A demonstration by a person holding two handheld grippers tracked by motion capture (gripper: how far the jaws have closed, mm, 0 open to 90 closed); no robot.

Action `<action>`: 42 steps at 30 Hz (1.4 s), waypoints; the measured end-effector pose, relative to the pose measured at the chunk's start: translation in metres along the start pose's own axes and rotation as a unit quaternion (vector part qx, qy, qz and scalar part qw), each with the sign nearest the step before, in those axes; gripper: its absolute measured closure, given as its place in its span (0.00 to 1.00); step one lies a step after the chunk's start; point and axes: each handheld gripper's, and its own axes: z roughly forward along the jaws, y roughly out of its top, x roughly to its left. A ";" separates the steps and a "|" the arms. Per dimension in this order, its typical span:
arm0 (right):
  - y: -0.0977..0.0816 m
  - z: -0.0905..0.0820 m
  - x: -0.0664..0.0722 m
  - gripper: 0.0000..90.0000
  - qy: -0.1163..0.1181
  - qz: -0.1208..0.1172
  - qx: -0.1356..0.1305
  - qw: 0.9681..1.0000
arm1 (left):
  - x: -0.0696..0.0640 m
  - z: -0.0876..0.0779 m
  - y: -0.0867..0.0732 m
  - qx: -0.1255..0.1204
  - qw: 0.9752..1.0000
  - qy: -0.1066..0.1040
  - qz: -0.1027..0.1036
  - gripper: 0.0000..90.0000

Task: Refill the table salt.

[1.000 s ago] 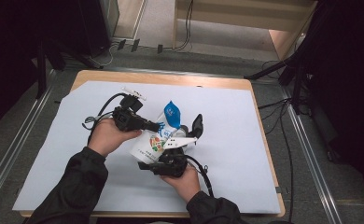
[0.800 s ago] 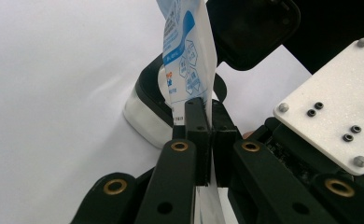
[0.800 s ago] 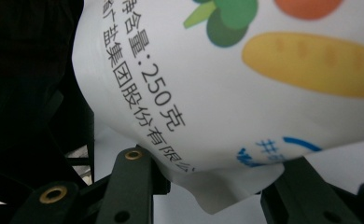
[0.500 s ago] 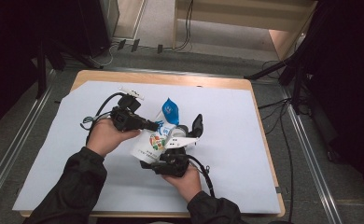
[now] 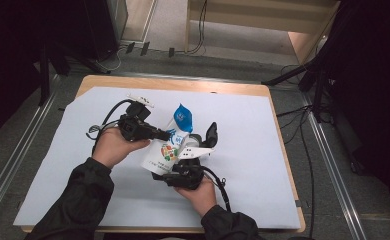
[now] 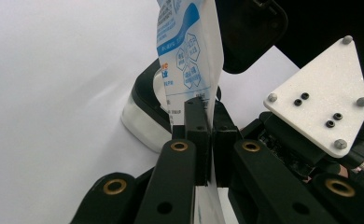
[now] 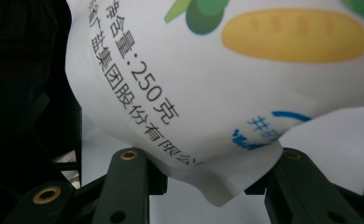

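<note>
Pouch (image 5: 165,150) unmoved: left gripper (image 6: 207,140) jaws pinching it, right gripper (image 7: 203,186) jaws just widening around it.

White sheet (image 5: 263,150) covers the wooden table (image 5: 183,84); grey floor (image 5: 333,165) around it, wooden furniture (image 5: 263,25) beyond, cables (image 5: 293,112) trailing.

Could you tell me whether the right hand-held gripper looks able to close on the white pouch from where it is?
Probably yes: the white pouch already sits between the right hand-held gripper jaws, nothing blocking.
</note>
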 end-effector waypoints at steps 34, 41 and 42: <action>-0.002 -0.007 -0.006 0.71 -0.014 0.004 -0.016 1.000 | -0.014 -0.022 -0.008 -0.022 0.998 -0.029 0.041 1.00; -0.001 -0.009 -0.007 0.75 -0.011 0.015 -0.018 1.000 | -0.014 -0.026 -0.012 -0.030 0.998 -0.034 0.047 1.00; -0.001 -0.009 -0.006 0.76 -0.010 0.016 -0.019 1.000 | -0.014 -0.027 -0.013 -0.031 0.998 -0.035 0.049 1.00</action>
